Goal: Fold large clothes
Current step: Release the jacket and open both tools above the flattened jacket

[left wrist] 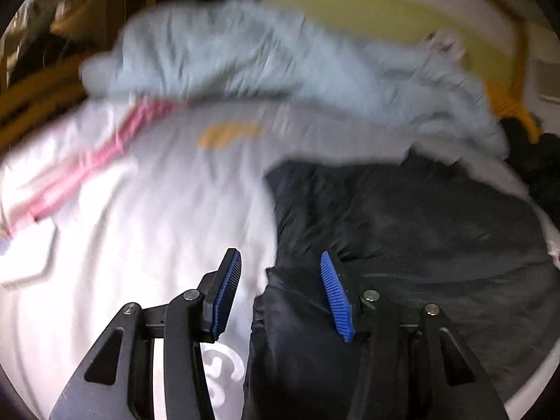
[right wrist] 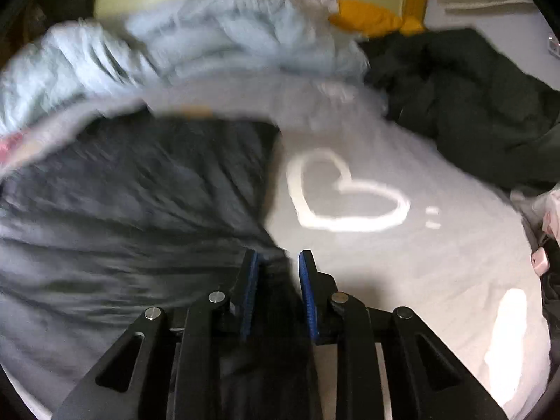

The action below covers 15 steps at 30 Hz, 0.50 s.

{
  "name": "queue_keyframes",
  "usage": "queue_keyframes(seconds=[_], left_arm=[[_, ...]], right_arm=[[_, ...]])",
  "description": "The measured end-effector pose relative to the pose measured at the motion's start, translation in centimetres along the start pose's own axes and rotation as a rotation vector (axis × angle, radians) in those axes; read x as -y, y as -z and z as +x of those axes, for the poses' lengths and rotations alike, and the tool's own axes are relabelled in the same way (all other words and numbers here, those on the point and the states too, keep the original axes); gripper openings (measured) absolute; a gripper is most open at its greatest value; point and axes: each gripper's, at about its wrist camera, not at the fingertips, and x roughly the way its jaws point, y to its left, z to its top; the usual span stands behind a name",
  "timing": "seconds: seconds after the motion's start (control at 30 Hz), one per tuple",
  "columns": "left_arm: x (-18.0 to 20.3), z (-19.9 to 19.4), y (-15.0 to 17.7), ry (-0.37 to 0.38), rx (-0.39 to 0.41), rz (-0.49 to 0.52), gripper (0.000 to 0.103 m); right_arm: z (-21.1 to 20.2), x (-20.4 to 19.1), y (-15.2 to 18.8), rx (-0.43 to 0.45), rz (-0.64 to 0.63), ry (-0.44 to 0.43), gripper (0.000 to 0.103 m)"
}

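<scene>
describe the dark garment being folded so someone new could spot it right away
Start at the white bedsheet with the white heart outline. Beside that heart, nearest the camera, lies the wide dark grey cloth garment, spread fairly flat. Unlike the fluffy pale blue blanket heaped behind it and the crumpled dark green garment at the far right, its edge sits between the right tongs.

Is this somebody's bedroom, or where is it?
Probably a bedroom. The clothes lie on what looks like a bed with a white sheet that has a heart printed on it. A fluffy light blue blanket and a dark garment are piled on top.
</scene>
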Motion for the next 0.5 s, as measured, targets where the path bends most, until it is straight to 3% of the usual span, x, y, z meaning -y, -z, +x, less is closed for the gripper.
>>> queue_keyframes(seconds=[0.03,0.1,0.17,0.23,0.3,0.33,0.37,0.5], left_arm=[[0.6,-1.9,-0.3,0.026,0.045,0.027,0.049],[1.8,-5.4,-0.3,0.056,0.125,0.074,0.063],[2.9,-8.2,0.0,0.093,0.179,0.084,0.069],[3.7,-10.3,0.5,0.126,0.223,0.077,0.071],[4.5,-11.8,1.2,0.135,0.268,0.073,0.091],[4.9,-12.3,1.4,0.137,0.291,0.076,0.096],[5.3,-12.5,1.4,0.138,0.305,0.084,0.102],[6.9,-12.9,1.8,0.151,0.284,0.137,0.103]], right_arm=[[-2.1,-0.2,-0.1,0.052,-0.012,-0.049,0.026],[-5.3,-0.8,0.0,0.139,-0.039,-0.088,0.034],[-8.3,-1.6,0.4,0.210,-0.062,-0.102,0.054],[-10.8,-2.4,0.8,0.264,-0.077,-0.143,0.058],[-12.2,-3.1,1.4,0.284,-0.081,-0.164,0.071],[-12.8,-3.3,1.7,0.298,-0.073,-0.167,0.085],[-13.3,-3.5,2.3,0.312,-0.064,-0.167,0.090],[-13.7,-4.5,3.2,0.303,-0.050,-0.170,0.090]])
